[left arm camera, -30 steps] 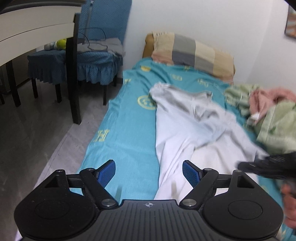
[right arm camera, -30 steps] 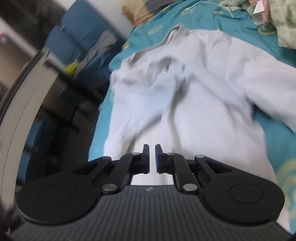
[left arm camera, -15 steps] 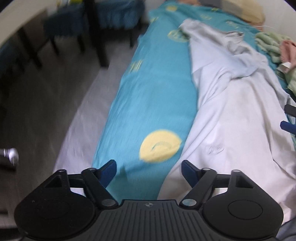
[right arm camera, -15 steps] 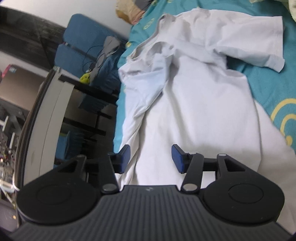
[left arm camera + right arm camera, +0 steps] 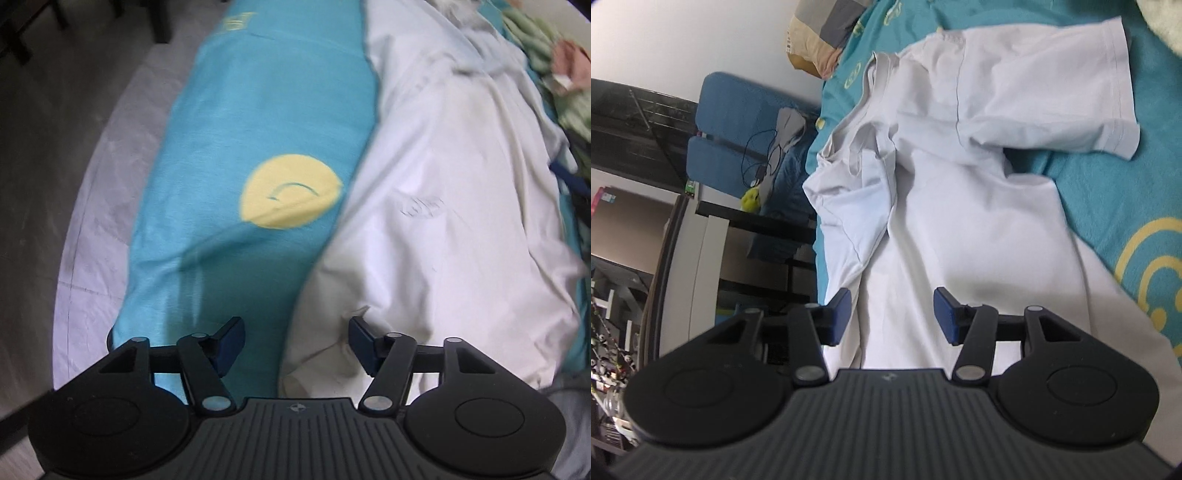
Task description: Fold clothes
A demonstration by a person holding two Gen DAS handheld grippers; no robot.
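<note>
White T-shirt [image 5: 960, 206] lies spread on bed sheet [image 5: 258, 110], one sleeve out toward 2 o'clock, other bunched at 10. We hold left gripper [image 5: 295, 341] over hem corner, fingers apart, empty. Right gripper [image 5: 890, 314] over lower body, fingers apart, empty. We judge flattening or regrasp stage; next needs firm hem pinch.
</note>
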